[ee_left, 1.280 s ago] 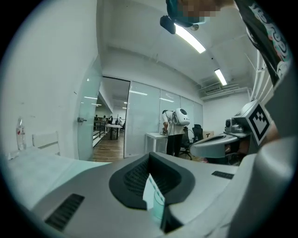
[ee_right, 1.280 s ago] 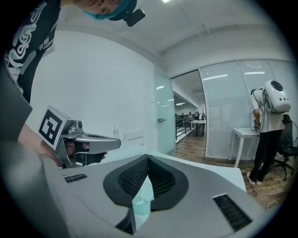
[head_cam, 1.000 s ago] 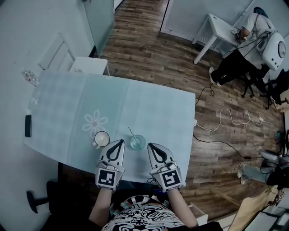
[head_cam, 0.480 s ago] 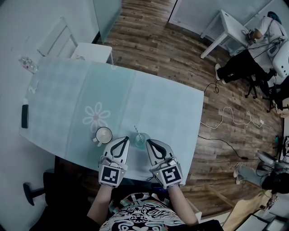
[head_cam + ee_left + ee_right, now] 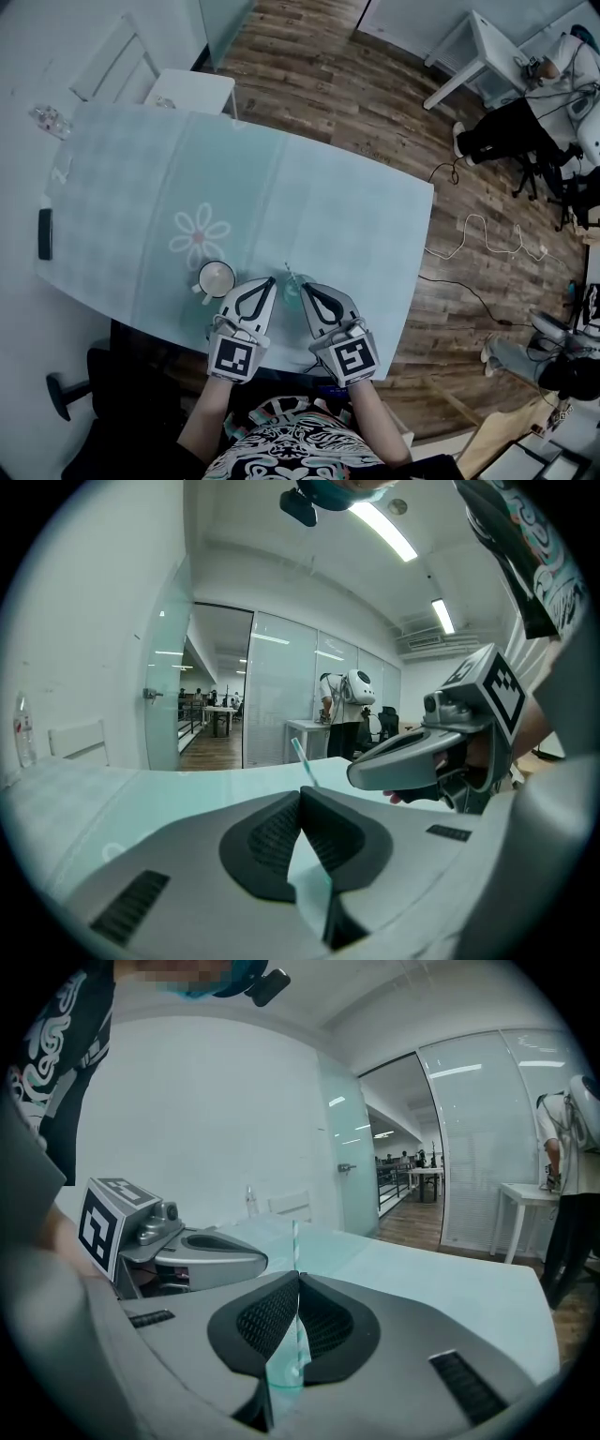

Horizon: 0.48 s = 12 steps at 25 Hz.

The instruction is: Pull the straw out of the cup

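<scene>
A clear glass cup (image 5: 292,286) with a striped straw (image 5: 288,272) stands near the front edge of the pale teal table (image 5: 309,206). My left gripper (image 5: 265,281) is shut, its tip just left of the cup. My right gripper (image 5: 307,288) is shut too, its tip at the cup's right side. In the left gripper view the straw (image 5: 303,761) rises just beyond the closed left gripper (image 5: 302,789), with the right gripper (image 5: 417,761) beside it. In the right gripper view the straw (image 5: 295,1241) and cup (image 5: 286,1368) show behind the closed right gripper (image 5: 298,1276). Nothing is held.
A white mug (image 5: 216,278) stands left of the left gripper, by a flower print (image 5: 199,234). A black phone (image 5: 44,234) and a bottle (image 5: 47,120) lie at the table's left side. A white chair (image 5: 192,89) stands behind. Cables (image 5: 478,234) cross the wooden floor.
Both grippers have closed in on the cup from either side, so their tips now flank it and partly hide it. The head view has shifted slightly.
</scene>
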Each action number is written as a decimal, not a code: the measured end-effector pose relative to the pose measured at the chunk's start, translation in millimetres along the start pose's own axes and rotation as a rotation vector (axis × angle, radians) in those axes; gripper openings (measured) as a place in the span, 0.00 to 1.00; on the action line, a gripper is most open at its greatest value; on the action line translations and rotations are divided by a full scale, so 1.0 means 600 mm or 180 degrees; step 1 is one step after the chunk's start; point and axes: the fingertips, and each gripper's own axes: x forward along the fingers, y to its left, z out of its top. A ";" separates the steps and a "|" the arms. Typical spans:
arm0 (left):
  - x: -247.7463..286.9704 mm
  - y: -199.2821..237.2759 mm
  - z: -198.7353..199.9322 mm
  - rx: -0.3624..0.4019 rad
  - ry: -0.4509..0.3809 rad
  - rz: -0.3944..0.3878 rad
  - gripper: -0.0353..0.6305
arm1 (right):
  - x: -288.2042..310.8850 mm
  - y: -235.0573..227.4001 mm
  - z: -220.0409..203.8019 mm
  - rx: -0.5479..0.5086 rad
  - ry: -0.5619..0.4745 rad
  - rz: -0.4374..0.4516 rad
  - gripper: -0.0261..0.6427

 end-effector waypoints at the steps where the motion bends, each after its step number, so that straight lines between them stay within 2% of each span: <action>1: 0.003 -0.002 -0.002 0.0003 0.0007 -0.0016 0.09 | 0.003 -0.001 -0.001 0.0035 0.0013 0.0011 0.04; 12: 0.025 -0.015 -0.007 0.0078 -0.0004 -0.0233 0.09 | 0.030 0.005 -0.006 0.0051 0.0113 0.0123 0.07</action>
